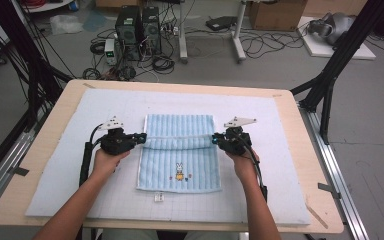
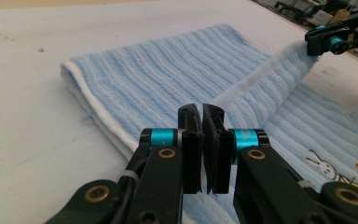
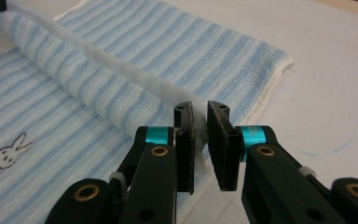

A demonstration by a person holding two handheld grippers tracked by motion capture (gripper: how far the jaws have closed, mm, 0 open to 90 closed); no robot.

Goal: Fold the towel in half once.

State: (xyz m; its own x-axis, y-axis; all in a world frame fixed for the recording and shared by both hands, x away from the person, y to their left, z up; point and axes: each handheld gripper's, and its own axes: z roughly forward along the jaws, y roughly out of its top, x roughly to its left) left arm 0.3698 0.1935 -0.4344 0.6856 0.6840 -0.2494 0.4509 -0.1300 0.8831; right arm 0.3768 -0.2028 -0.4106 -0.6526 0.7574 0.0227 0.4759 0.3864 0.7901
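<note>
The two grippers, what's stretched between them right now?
In the high view, a raised edge of the blue striped towel spans from the left gripper to the right gripper. Each pinches one end of that edge.

1. Light-blue striped towel lies mid-table on pale mat, rabbit motif nr its near edge.
2. Left gripper at towel's left edge, right gripper at right edge; both pinch a raised fold running across towel betw. them.
3. Small white tag just below towel's near hem.
4. Wooden table; PC towers & cables on floor behind.
</note>
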